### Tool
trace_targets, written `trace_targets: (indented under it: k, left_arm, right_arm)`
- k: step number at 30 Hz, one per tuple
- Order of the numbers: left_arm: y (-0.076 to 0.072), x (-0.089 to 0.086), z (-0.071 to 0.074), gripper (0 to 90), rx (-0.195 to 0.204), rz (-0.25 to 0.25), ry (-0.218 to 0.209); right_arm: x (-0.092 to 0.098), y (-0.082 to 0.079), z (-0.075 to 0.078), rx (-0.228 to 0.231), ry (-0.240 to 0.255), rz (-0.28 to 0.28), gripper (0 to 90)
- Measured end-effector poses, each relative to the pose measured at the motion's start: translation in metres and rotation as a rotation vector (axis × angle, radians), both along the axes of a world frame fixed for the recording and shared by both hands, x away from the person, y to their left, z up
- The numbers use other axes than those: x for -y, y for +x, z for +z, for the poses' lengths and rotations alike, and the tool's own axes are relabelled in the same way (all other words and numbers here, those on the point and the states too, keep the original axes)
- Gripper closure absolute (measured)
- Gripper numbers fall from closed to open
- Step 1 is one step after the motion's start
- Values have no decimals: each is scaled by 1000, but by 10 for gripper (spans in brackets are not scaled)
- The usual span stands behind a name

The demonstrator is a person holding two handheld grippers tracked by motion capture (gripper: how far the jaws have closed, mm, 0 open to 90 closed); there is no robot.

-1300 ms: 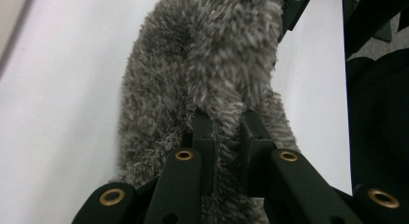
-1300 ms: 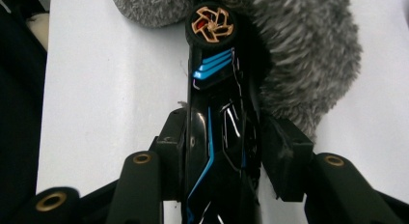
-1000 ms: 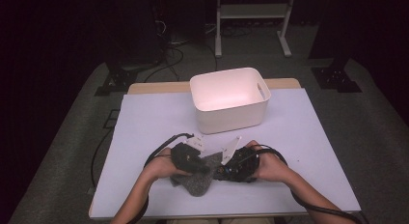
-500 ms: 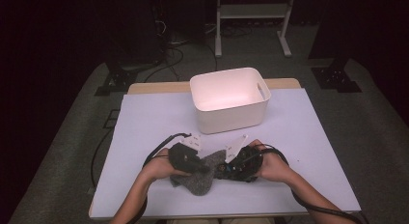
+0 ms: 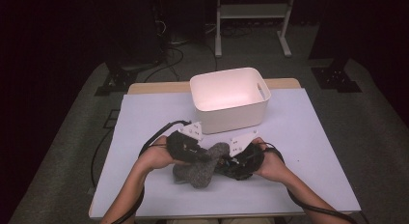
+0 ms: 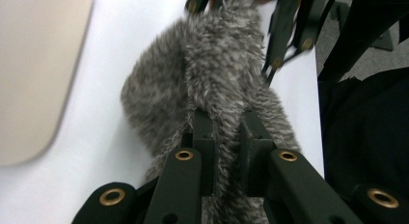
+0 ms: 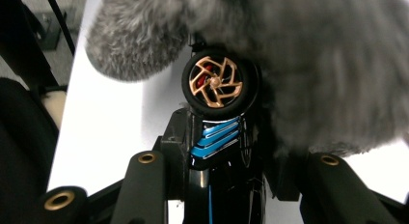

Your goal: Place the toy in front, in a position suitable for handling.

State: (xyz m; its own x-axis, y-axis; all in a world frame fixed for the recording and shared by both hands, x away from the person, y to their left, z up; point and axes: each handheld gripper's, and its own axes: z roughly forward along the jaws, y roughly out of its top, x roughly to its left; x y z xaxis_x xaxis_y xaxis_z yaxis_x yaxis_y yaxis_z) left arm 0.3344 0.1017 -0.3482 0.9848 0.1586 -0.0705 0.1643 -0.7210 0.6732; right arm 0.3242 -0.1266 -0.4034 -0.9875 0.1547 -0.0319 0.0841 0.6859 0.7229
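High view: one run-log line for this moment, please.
left tongs: shut on grey fuzzy cloth | right tongs: shut on toy car | white bin: behind

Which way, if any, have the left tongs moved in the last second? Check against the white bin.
Yes. The left tongs have shifted slightly up the high view, toward the white bin.

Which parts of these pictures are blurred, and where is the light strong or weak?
High view: the white bin glows brightly, and the room behind it is nearly black. Right gripper view: the grey fuzzy cloth is soft and blurred, while the toy car's wheel is sharp. Left gripper view: the jaws look fairly sharp.
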Motion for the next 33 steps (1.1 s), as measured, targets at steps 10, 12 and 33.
trace_targets:
  k: [10,12,33]
  left_arm:
    - [-1,4,-11,802,-28,-9,-24]
    - [0,5,-10,802,-24,-15,-24]
    - [-1,-1,25,805,26,-10,-40]
  right_arm:
    - [15,-9,0,23,-3,-7,568]
    - [18,-10,1,24,-6,-10,565]
    - [2,-5,13,38,64,-14,573]
